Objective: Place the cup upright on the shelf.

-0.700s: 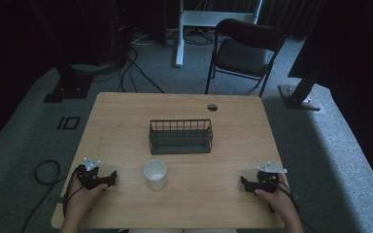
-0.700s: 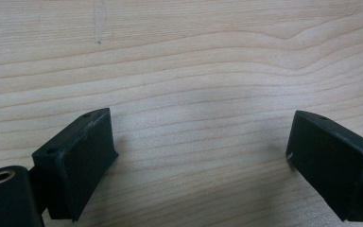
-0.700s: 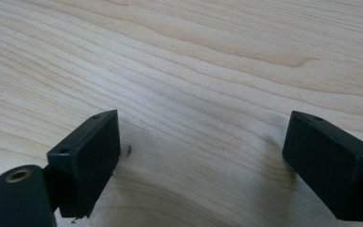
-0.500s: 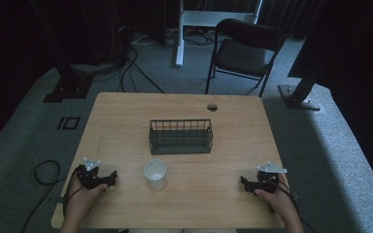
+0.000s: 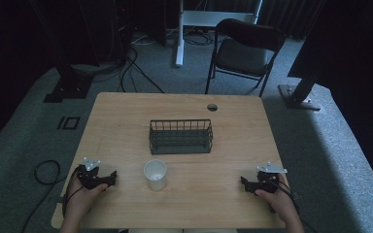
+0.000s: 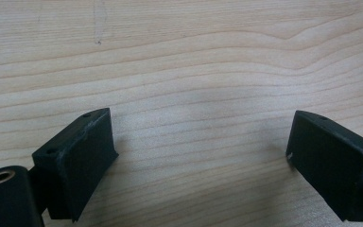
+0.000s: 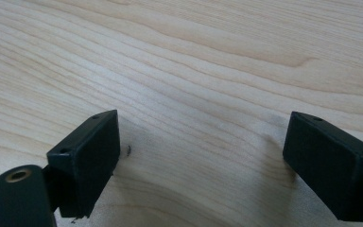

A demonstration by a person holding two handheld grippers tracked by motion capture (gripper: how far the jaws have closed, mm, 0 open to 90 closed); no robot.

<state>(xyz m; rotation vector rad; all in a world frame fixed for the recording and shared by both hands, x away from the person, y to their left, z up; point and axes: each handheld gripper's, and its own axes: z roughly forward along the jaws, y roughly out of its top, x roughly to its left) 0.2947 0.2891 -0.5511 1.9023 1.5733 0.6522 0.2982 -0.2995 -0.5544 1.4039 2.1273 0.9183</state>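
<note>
Wooden table (image 5: pixel 126 116), high view. Wire basket (image 5: pixel 180 136) at table centre, upright. White cup (image 5: pixel 155 174) at 6 o'clock of basket, near it, upright, apart from both tools. Left gripper (image 5: pixel 108 180) at 9 o'clock of cup, resting on table, held by left hand (image 5: pixel 81 201); jaws spread wide, bare wood between. Right gripper (image 5: pixel 245 184) at 3 o'clock of cup, well apart, held by right hand (image 5: pixel 280 201); jaws spread wide, bare wood between. Folding chair (image 5: pixel 245 48) on floor at 12 o'clock, beyond table.
</note>
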